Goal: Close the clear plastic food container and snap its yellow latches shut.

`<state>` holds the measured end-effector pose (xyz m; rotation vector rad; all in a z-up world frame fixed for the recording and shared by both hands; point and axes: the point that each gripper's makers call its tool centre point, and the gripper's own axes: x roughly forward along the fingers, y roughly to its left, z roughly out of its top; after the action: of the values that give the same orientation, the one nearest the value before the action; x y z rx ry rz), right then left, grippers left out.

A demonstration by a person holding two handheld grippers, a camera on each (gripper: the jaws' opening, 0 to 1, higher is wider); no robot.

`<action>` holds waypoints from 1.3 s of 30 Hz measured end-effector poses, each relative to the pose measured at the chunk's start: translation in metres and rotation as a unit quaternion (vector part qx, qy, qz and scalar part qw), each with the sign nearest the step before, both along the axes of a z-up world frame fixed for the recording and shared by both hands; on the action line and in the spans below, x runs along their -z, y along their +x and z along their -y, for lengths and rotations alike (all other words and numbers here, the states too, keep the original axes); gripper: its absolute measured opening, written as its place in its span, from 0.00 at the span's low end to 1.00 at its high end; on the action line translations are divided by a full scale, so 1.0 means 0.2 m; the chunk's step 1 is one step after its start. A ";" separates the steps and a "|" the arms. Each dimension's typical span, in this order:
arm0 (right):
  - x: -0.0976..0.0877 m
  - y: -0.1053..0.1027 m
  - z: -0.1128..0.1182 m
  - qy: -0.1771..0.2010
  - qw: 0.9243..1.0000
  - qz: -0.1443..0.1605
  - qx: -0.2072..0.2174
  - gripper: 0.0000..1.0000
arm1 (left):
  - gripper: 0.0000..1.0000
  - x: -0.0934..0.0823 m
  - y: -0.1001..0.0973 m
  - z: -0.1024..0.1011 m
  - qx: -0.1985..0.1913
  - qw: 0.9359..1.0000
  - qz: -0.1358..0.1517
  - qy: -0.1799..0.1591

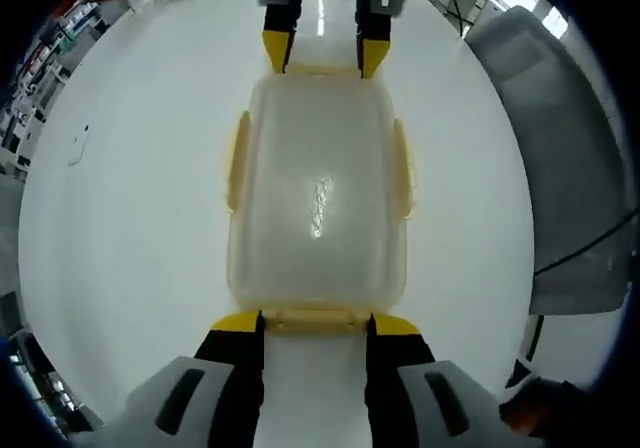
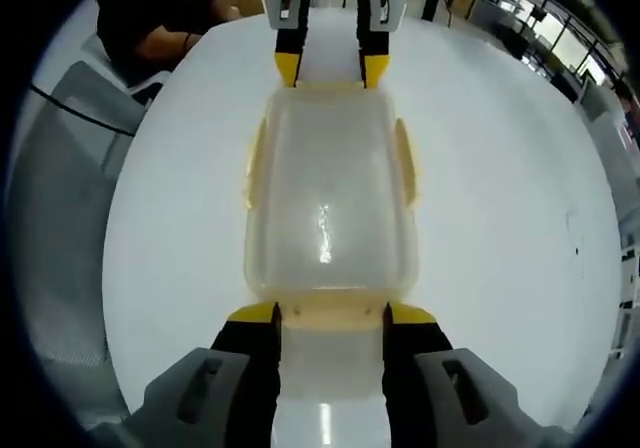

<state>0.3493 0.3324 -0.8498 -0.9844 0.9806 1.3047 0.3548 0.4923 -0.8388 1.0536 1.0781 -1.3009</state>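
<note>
A clear plastic container [image 1: 318, 188] with its lid on lies lengthwise on the white table [image 1: 130, 248]. Yellow latches [image 1: 237, 163] run along both long sides, and another yellow latch [image 1: 315, 319] crosses the near end. My left gripper [image 1: 316, 322] is open, its yellow-tipped jaws flanking that near end latch. At the far end, the right gripper [image 1: 325, 56] stands open the same way. In the right gripper view the container [image 2: 330, 198] shows from the opposite end: the right gripper [image 2: 332, 314] straddles its end latch [image 2: 332, 315], with the left gripper [image 2: 331, 70] across from it.
A grey chair [image 1: 560, 148] stands at the table's edge, also seen as the chair [image 2: 60, 218] in the right gripper view. A person in dark clothes [image 2: 150, 18] sits at the far corner. Desks and clutter lie beyond the table.
</note>
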 end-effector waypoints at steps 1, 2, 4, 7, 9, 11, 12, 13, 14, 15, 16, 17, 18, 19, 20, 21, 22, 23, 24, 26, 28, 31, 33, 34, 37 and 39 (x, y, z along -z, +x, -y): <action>-0.01 0.00 0.01 -0.002 1.000 0.001 -0.002 0.36 | 0.33 -0.02 -0.01 0.01 -0.001 1.000 0.001 -0.002; -0.02 -0.01 0.02 0.000 1.000 0.004 -0.004 0.36 | 0.33 -0.05 -0.01 0.02 0.000 1.000 0.007 -0.005; -0.10 -0.02 0.01 0.026 1.000 0.004 -0.006 0.36 | 0.33 -0.08 -0.02 0.02 0.002 1.000 0.014 -0.002; -0.24 -0.02 0.03 0.062 0.998 0.015 -0.019 0.36 | 0.33 -0.15 -0.03 0.01 -0.008 1.000 0.016 -0.003; -0.27 -0.01 0.05 0.064 0.997 0.023 -0.024 0.36 | 0.33 -0.21 -0.03 0.04 -0.020 1.000 0.018 -0.014; -0.30 -0.02 0.08 0.068 0.997 0.028 -0.026 0.36 | 0.33 -0.26 -0.04 0.08 -0.016 0.999 0.030 -0.011; -0.32 -0.02 0.09 0.069 0.997 0.030 -0.028 0.36 | 0.33 -0.27 -0.04 0.09 -0.016 0.999 0.031 -0.009; -0.33 -0.02 0.11 0.068 0.997 0.035 -0.032 0.36 | 0.33 -0.29 -0.05 0.11 -0.016 0.999 0.031 -0.008; -0.36 -0.02 0.13 0.067 0.996 0.041 -0.038 0.36 | 0.33 -0.30 -0.06 0.14 -0.017 0.999 0.031 -0.007; -0.37 -0.03 0.15 0.067 0.996 0.041 -0.038 0.36 | 0.33 -0.32 -0.06 0.16 -0.018 0.999 0.031 -0.006; -0.39 -0.03 0.18 0.069 0.996 0.041 -0.039 0.36 | 0.33 -0.34 -0.07 0.19 -0.019 0.999 0.032 -0.006; -0.40 -0.04 0.21 0.070 0.996 0.041 -0.039 0.36 | 0.33 -0.35 -0.07 0.22 -0.020 0.999 0.032 -0.006; -0.42 -0.04 0.25 0.070 0.996 0.042 -0.040 0.36 | 0.33 -0.37 -0.08 0.26 -0.023 0.999 0.031 -0.011; -0.43 -0.04 0.28 0.069 0.996 0.045 -0.041 0.36 | 0.33 -0.38 -0.07 0.29 -0.023 0.999 0.032 -0.015; -0.44 -0.04 0.33 0.068 0.996 0.048 -0.039 0.36 | 0.33 -0.39 -0.07 0.34 -0.021 0.999 0.037 -0.020; -0.45 -0.04 0.36 0.067 0.996 0.048 -0.037 0.36 | 0.33 -0.40 -0.07 0.37 -0.020 0.999 0.037 -0.023; -0.46 -0.04 0.41 0.066 0.996 0.054 -0.037 0.36 | 0.33 -0.40 -0.07 0.42 -0.020 0.999 0.036 -0.026; -0.46 -0.04 0.44 0.066 0.996 0.056 -0.036 0.36 | 0.33 -0.40 -0.06 0.46 -0.020 0.999 0.036 -0.027; -0.47 -0.04 0.48 0.067 0.996 0.055 -0.033 0.36 | 0.33 -0.41 -0.06 0.49 -0.017 0.999 0.037 -0.027; -0.47 -0.03 0.56 0.066 0.996 0.055 -0.025 0.36 | 0.33 -0.41 -0.05 0.57 -0.012 0.999 0.037 -0.031; -0.48 -0.03 0.63 0.064 0.996 0.057 -0.020 0.36 | 0.33 -0.41 -0.04 0.64 -0.007 0.999 0.037 -0.036; -0.47 -0.04 0.76 0.061 0.997 0.054 -0.009 0.36 | 0.33 -0.40 -0.02 0.78 0.003 0.998 0.036 -0.042; -0.46 -0.03 0.83 0.058 0.997 0.055 -0.002 0.36 | 0.33 -0.39 0.00 0.86 0.008 0.998 0.037 -0.048; -0.45 -0.03 0.87 0.056 0.997 0.057 0.000 0.36 | 0.33 -0.39 0.00 0.89 0.010 0.998 0.037 -0.051; -0.44 -0.03 0.96 0.055 0.997 0.052 0.006 0.36 | 0.33 -0.37 0.01 0.98 0.015 0.998 0.032 -0.053; -0.43 -0.02 1.03 0.049 0.998 0.050 0.009 0.36 | 0.33 -0.37 0.01 1.05 0.017 0.998 0.027 -0.058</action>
<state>0.3443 0.1266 -0.7642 -0.9541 0.8412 1.2641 0.3575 0.2823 -0.7650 1.0176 0.9360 -1.3385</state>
